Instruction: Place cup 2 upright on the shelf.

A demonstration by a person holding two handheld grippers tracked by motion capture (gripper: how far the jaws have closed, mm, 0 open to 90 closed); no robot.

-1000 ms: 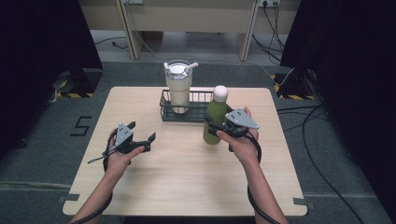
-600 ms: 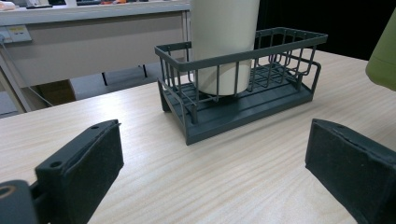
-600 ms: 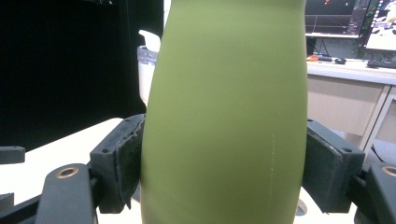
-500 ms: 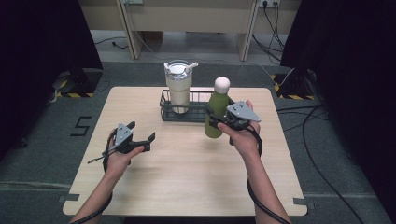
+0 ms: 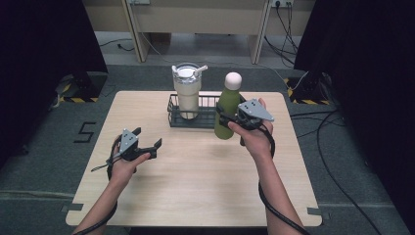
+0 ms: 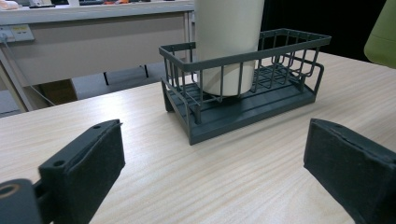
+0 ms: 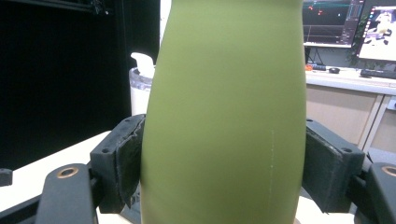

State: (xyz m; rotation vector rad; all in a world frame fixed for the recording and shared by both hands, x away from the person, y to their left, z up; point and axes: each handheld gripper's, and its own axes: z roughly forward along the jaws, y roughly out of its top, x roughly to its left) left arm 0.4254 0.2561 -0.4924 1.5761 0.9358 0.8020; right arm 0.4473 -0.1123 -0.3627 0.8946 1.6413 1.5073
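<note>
A green bottle [image 5: 228, 110] with a pale round cap is held upright above the table, just right of the dark wire basket [image 5: 173, 117]. My right gripper [image 5: 226, 116] is shut on the bottle's body; in the right gripper view both pads [image 7: 122, 163] press the green bottle [image 7: 224, 116] from either side. A cream tumbler [image 5: 187, 93] with a lid and straw stands in the basket's left half. My left gripper [image 5: 149, 142] hovers open over the table's left part, its jaws wide apart with nothing between them, facing the basket [image 6: 243, 93] and tumbler [image 6: 228, 42].
The wooden table [image 5: 195, 196] has bare surface in front of and beside the basket. Desks and cables lie beyond the far edge, dark curtains at both sides. A monitor [image 7: 348, 23] glows behind the bottle in the right gripper view.
My right gripper has lifted the green bottle off the table and carried it slightly toward the basket. The left gripper has stayed where it was.
</note>
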